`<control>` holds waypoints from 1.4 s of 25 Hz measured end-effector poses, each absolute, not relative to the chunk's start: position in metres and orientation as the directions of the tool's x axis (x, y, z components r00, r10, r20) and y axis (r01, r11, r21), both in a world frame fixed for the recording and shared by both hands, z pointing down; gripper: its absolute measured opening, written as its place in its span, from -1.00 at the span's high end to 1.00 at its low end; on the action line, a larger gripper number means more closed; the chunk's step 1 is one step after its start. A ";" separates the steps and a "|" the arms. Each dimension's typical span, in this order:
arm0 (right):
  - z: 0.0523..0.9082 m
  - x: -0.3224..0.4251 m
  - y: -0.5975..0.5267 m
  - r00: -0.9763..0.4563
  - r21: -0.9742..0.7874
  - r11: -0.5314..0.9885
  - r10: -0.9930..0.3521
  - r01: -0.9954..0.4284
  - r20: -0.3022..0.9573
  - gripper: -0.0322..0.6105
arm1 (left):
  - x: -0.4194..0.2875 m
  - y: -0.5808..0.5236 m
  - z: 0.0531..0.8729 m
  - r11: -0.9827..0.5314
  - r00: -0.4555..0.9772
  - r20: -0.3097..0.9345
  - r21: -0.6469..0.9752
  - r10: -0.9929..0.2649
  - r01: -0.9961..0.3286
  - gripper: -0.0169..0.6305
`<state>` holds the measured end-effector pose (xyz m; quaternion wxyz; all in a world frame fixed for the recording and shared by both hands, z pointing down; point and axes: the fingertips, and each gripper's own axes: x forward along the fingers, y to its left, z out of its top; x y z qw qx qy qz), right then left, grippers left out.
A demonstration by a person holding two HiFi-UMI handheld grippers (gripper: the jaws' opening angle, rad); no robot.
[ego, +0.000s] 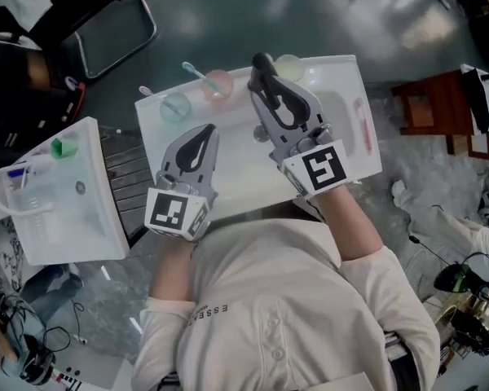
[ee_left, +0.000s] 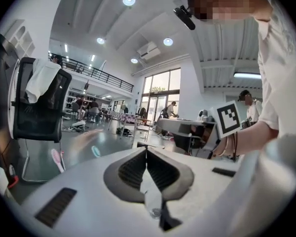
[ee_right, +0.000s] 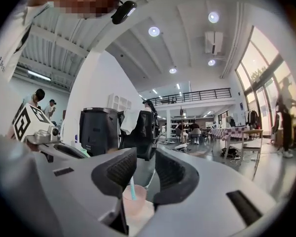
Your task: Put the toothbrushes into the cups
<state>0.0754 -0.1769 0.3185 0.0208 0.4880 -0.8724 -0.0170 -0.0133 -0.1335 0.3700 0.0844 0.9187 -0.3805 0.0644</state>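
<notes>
Two done, we are judging: teal toothbrush [ego: 194, 72] standing in pink cup [ego: 218, 85]; pink toothbrush [ego: 149, 93] sitting in blue cup [ego: 176, 107] just left of pink cup.

Left to do: pale cup [ego: 288, 66] right of pink cup looking empty; loose toothbrush [ego: 362, 125] lying well right of pink cup.

We are holding right gripper [ego: 262, 60] near pink cup, jaws spread, empty; left gripper [ego: 205, 130] jaws pressed together, empty.

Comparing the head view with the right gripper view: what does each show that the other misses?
Only the head view: the left tool, a pale green cup, a bluish cup holding a pink toothbrush, and a loose pink toothbrush lying on the white basin. Only the right gripper view: ceiling lights and a balcony railing across the hall. Both: the right tool, jaws apart, and the pink cup holding a teal toothbrush.
</notes>
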 end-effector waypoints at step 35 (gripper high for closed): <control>0.578 0.426 -0.115 -0.166 0.009 0.276 -0.601 -0.961 0.782 0.53 | 0.267 -0.113 0.450 -0.787 0.789 0.302 0.161 -0.535 -0.596 0.93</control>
